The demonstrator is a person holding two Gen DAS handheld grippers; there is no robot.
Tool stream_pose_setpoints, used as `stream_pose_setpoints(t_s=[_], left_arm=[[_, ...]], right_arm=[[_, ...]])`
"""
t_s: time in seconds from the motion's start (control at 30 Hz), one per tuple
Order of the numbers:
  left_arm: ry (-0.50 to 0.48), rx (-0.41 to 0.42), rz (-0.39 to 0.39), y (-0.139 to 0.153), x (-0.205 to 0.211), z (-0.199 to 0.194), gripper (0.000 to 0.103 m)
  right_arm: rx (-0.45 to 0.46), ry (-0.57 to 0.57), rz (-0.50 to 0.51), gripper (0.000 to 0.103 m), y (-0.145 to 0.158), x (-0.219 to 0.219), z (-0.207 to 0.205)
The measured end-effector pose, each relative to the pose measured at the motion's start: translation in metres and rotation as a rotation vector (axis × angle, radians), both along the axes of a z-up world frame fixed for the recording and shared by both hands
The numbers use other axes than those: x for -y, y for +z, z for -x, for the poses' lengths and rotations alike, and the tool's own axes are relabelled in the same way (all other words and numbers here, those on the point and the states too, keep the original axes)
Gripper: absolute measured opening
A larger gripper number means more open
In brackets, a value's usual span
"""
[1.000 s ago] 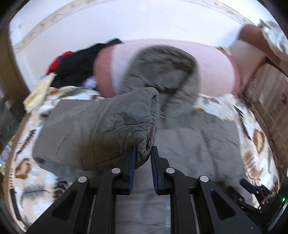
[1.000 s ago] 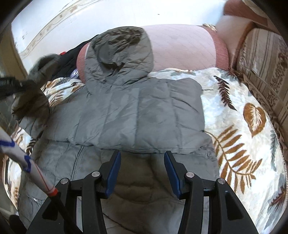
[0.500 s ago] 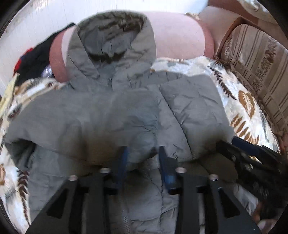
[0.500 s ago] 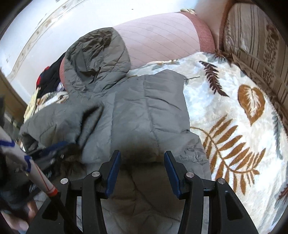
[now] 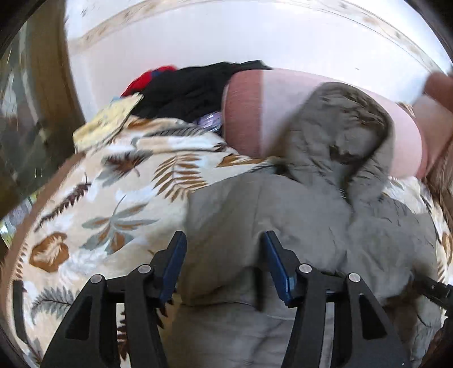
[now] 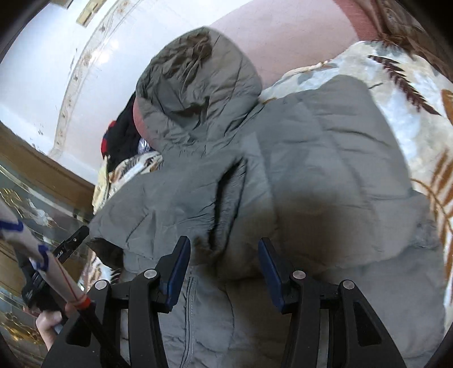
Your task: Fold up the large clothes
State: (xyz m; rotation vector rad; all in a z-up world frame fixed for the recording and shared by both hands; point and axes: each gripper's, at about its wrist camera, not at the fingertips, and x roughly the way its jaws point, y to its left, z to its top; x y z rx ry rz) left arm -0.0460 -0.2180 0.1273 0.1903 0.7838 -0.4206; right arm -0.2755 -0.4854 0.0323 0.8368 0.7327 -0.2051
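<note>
A grey padded hooded jacket (image 5: 283, 220) (image 6: 325, 158) lies spread on a leaf-patterned blanket (image 5: 99, 203). Its hood (image 5: 339, 127) (image 6: 198, 76) rests against a pink bolster (image 5: 246, 113). Both sleeves lie folded across the body; the left sleeve (image 6: 175, 203) ends near the middle. My left gripper (image 5: 225, 254) hovers over the jacket's left edge, its jaws opening, with nothing pinched between the blue pads. My right gripper (image 6: 223, 263) stands open just above the folded sleeves, holding nothing. A hand (image 6: 48, 322) with the other gripper shows at the left edge of the right wrist view.
A heap of black and red clothes (image 5: 192, 87) and a yellow cloth (image 5: 107, 124) lie at the blanket's far left, against a white wall. A wood and glass cabinet (image 6: 34, 181) stands on the left. A striped sofa back (image 6: 402, 19) borders the right.
My left gripper carried the sleeve across the jacket, let it go there and drew back to the left with its jaws apart. The right gripper rolled and shifted slightly, still open.
</note>
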Motion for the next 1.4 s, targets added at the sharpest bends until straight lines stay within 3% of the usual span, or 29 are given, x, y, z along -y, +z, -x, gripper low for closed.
stream_pose_setpoints(t_s=[0.07,0.23,0.3,0.33,0.37,0.47,0.6,0.7,0.83,0.93,1.0,1.1,1.23,1.33,1.4], left_arm=[[0.003,-0.01,0.009,-0.007,-0.005,-0.009,0.062],[-0.065,-0.023,-0.017,-0.031,0.017,-0.004,0.064],[-0.086,-0.021,-0.038,-0.042,0.027,0.001,0.064],[-0.094,-0.013,-0.045,-0.046,0.029,0.004,0.064],[-0.099,-0.005,-0.048,-0.049,0.031,0.009,0.064],[-0.125,0.024,-0.033,-0.043,0.033,0.02,0.064],[-0.123,0.073,-0.008,-0.029,0.032,0.023,0.067],[-0.123,0.051,-0.079,-0.05,0.04,0.016,0.069],[-0.127,0.019,-0.114,-0.068,0.045,0.011,0.07],[-0.127,0.034,-0.119,-0.067,0.045,0.013,0.071],[-0.122,0.037,-0.115,-0.064,0.043,0.014,0.071],[-0.115,0.062,-0.102,-0.055,0.04,0.017,0.071],[-0.129,0.131,-0.102,-0.041,0.045,0.032,0.071],[-0.166,0.142,-0.115,-0.044,0.055,0.04,0.071],[-0.178,0.133,-0.134,-0.051,0.062,0.042,0.071]], right_arm=[[-0.012,0.001,-0.003,0.054,-0.004,-0.004,-0.011],[-0.01,0.019,-0.016,0.056,-0.014,-0.012,-0.029],[0.009,0.03,0.008,0.052,-0.014,-0.015,-0.033],[-0.002,0.028,0.034,0.034,-0.013,-0.015,-0.035],[-0.015,0.011,0.07,0.027,-0.012,-0.014,-0.034],[-0.038,-0.038,0.135,0.022,-0.007,-0.006,-0.027],[-0.155,-0.079,0.352,0.022,0.009,-0.007,-0.019],[-0.255,-0.098,0.512,0.022,0.012,-0.011,-0.016],[-0.337,-0.081,0.574,0.022,-0.001,-0.008,-0.02],[-0.379,-0.072,0.612,0.023,-0.005,-0.013,-0.023],[-0.394,-0.079,0.634,0.031,0.0,-0.015,-0.022],[-0.371,-0.101,0.649,0.036,0.017,-0.02,-0.013],[-0.306,-0.17,0.8,0.069,0.05,-0.032,-0.002],[-0.278,-0.168,0.825,0.072,0.051,-0.036,-0.008],[-0.264,-0.132,0.809,0.064,0.043,-0.038,-0.016]])
